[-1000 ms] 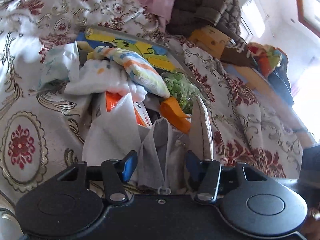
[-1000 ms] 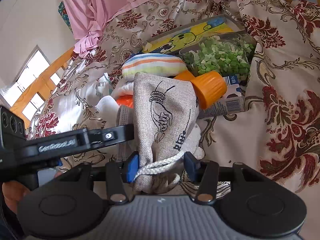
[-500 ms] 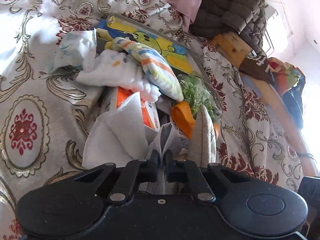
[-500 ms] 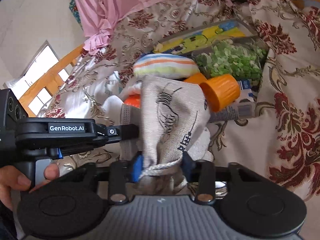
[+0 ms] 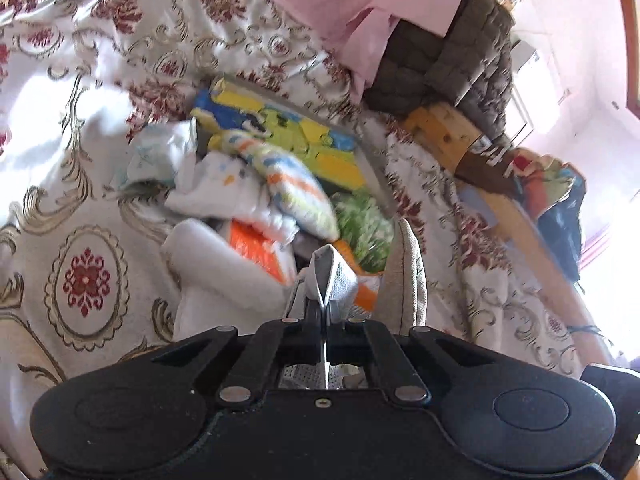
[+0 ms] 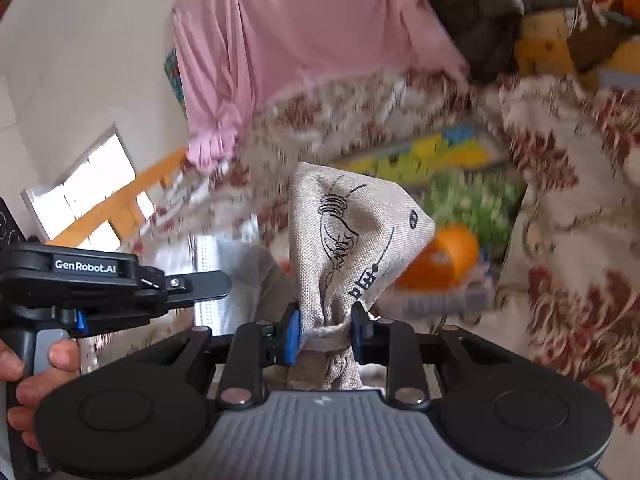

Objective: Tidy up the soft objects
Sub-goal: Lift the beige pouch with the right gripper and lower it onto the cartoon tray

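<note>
My left gripper (image 5: 324, 312) is shut on a fold of grey mesh cloth (image 5: 330, 276) that sticks up between its jaws. The right wrist view shows that left gripper (image 6: 216, 282) from the side, with the grey cloth (image 6: 256, 280) hanging beyond it. My right gripper (image 6: 325, 332) is closing on the corded neck of a beige linen drawstring bag (image 6: 348, 232) with a black print, and its blue pads press on the neck. The bag (image 5: 402, 280) stands just right of the grey cloth. Both are held above a pile with a striped pillow (image 5: 296, 188) and white cloths (image 5: 228, 192).
The pile lies on a floral bedspread (image 5: 84, 280) with an orange packet (image 5: 252, 246), green pieces in a clear pack (image 5: 364, 224), an orange cap (image 6: 444, 260) and a colourful board (image 5: 280, 132). Pink fabric (image 6: 304, 40), a brown quilt (image 5: 440, 60), a wooden frame (image 5: 444, 128) and a hand (image 6: 28, 384) surround it.
The left jaws closed on the grey cloth and lifted it. The right jaws narrowed onto the bag's neck and raised the bag off the pile. Both views tilted upward.
</note>
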`<state>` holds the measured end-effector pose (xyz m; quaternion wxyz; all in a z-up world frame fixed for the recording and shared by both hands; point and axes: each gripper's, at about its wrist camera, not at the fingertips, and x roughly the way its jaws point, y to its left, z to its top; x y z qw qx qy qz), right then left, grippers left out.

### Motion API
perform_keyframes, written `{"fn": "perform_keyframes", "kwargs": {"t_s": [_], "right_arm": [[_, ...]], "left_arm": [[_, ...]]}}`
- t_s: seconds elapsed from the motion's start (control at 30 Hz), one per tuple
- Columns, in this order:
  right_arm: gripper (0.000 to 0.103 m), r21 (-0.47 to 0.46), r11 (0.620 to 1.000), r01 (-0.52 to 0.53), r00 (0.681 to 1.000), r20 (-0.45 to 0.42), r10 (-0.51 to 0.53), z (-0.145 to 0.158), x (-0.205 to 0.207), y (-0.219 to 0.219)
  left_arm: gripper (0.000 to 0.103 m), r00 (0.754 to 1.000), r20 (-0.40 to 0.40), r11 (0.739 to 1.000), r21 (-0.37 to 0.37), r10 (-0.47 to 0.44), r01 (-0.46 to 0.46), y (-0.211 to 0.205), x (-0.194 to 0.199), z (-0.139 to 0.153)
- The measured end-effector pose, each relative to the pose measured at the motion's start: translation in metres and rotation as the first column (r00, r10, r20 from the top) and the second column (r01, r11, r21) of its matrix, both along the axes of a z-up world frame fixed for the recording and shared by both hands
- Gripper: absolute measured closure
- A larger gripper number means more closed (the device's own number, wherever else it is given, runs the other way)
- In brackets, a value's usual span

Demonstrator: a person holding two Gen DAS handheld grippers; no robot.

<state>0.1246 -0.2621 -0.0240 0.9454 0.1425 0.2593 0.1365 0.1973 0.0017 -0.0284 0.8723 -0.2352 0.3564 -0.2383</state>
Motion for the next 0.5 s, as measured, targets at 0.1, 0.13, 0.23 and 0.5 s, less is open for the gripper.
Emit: {"fn": "perform_keyframes", "kwargs": {"t_s": [0.1,0.13,0.23,0.5], "right_arm": [[0.075,0.014,1.000,0.026,0.998,0.060,-0.027,0.014,-0.001,-0.009],[0.075,0.022,0.999,0.029,0.997,0.071,-0.030,0.017,0.000,-0.012],[0.075,0.042,0.998,0.038,0.994,0.104,-0.042,0.029,0.011,-0.021],[0.075,0.123,0.990,0.065,0.977,0.193,-0.088,0.065,0.100,-0.051]], "left_arm": [[0.103,0.999,0.038,1.000,-0.018,0.006,-0.005,0.000,-0.003,0.015],[0.103,0.998,0.055,1.000,-0.021,0.007,-0.006,0.000,-0.002,0.021],[0.102,0.995,0.099,1.000,-0.015,0.010,-0.009,-0.004,0.004,0.039],[0.102,0.978,0.202,0.998,0.000,0.055,-0.056,-0.030,0.061,0.079]]}}
